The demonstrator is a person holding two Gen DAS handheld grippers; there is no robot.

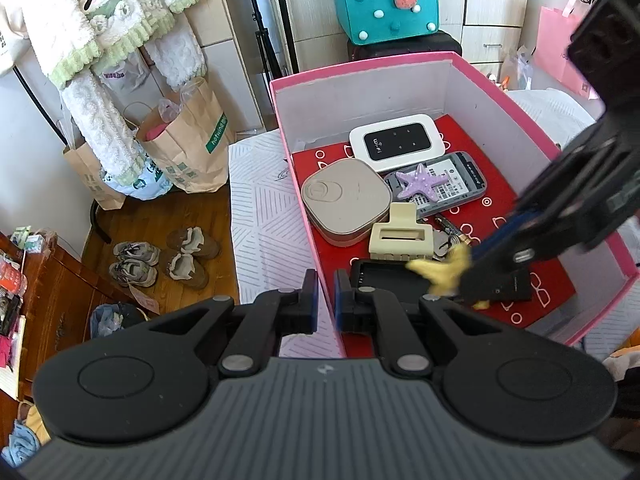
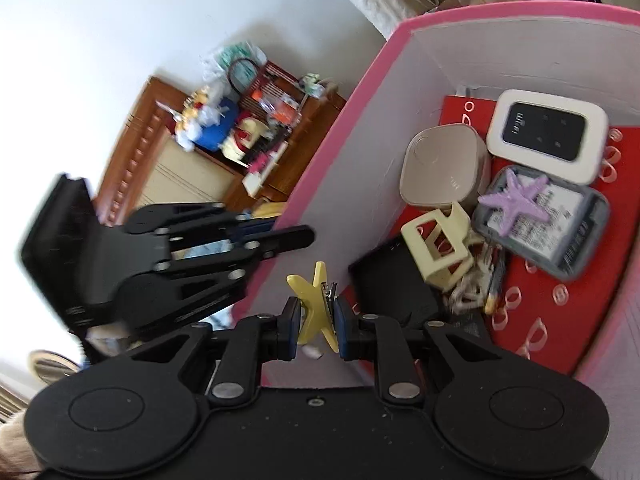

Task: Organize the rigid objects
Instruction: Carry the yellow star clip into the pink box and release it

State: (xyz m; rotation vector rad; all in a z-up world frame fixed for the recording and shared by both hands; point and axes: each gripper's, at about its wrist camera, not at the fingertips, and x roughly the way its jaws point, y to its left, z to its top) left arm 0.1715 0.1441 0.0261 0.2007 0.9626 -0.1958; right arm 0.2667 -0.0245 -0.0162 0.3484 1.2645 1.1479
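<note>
Item: yellow starfish clip (image 2: 316,308), pinched in your right claw (image 2: 317,322), over the pink box (image 1: 400,92) near its wall. Left claw (image 1: 326,300): closed, empty, at the box edge. Step: placing. Next: lower beside the black case (image 2: 394,280), then release.

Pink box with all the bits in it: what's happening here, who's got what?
A person is sorting small hard items into the pink box with two handheld grippers. The right gripper is shut on a yellow star clip and holds it over the near end of the box. The left gripper is shut and empty, sitting at the box's near wall. Already inside are a white wifi router, a beige case, a purple starfish on a grey device, and a cream claw clip.
</note>
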